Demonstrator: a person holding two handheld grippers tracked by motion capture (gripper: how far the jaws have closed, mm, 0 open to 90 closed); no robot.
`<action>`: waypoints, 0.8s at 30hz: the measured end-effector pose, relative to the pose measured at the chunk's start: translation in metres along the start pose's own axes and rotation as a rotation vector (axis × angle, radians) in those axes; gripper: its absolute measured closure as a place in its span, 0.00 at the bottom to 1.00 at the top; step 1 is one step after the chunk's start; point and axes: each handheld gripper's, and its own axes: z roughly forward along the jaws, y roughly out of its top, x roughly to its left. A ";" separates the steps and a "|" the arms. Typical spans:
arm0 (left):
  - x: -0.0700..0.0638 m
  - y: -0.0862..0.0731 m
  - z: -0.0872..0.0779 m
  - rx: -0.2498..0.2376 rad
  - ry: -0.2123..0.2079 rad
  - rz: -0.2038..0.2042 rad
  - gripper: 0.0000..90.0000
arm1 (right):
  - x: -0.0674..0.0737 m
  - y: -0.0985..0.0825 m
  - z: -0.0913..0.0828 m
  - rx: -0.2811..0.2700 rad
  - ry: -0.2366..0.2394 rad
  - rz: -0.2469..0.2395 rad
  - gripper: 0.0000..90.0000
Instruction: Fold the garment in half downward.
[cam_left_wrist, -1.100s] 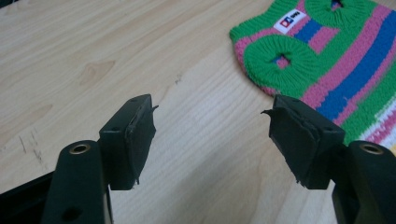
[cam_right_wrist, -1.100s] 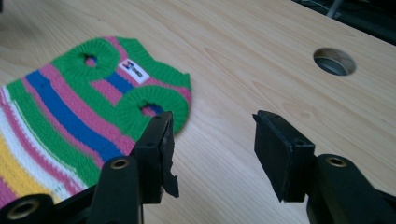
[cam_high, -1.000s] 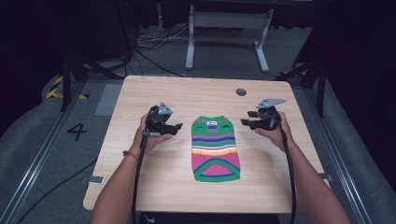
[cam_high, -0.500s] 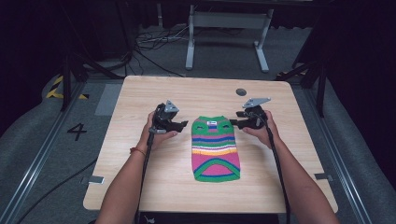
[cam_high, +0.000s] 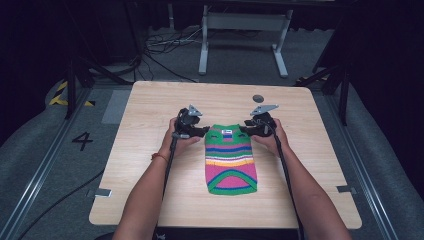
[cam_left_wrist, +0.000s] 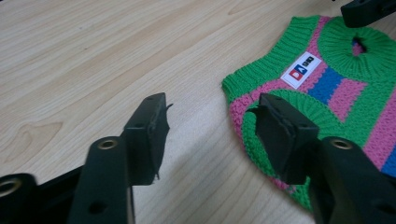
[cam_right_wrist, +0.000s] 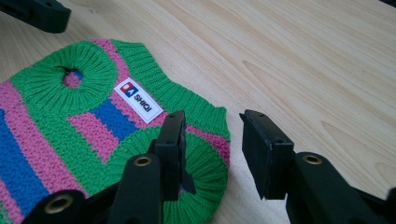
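A small knitted sweater (cam_high: 230, 160) in green, pink and blue stripes lies flat on the wooden table (cam_high: 150, 150), its collar at the far end. My left gripper (cam_high: 202, 131) is low at the sweater's left shoulder. In the left gripper view the left gripper (cam_left_wrist: 212, 126) is open, with one jaw over the green armhole edge of the sweater (cam_left_wrist: 336, 88). My right gripper (cam_high: 245, 131) is at the right shoulder. In the right gripper view the right gripper (cam_right_wrist: 212, 140) is open and straddles the shoulder corner of the sweater (cam_right_wrist: 70, 121). Both pairs of jaws have just been closing; no pad presses on the knit.
A dark round plug (cam_high: 258, 98) sits in the table top near its far edge. Behind the table stands a grey metal frame (cam_high: 245, 30), with cables on the floor. Bare wood lies to the left and right of the sweater.
Both grippers have moved inward and down to the sweater's two shoulders. Their jaws stand narrower than before.
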 end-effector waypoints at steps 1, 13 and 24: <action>0.000 0.002 0.003 0.002 0.000 -0.004 0.51 | -0.001 0.000 0.001 0.001 -0.002 0.002 0.68; -0.003 0.013 0.026 0.055 0.010 -0.007 0.56 | -0.011 0.006 0.013 0.018 -0.016 0.030 0.70; -0.002 0.012 0.036 0.059 0.023 -0.044 0.46 | -0.012 0.004 0.026 0.031 0.006 0.064 0.66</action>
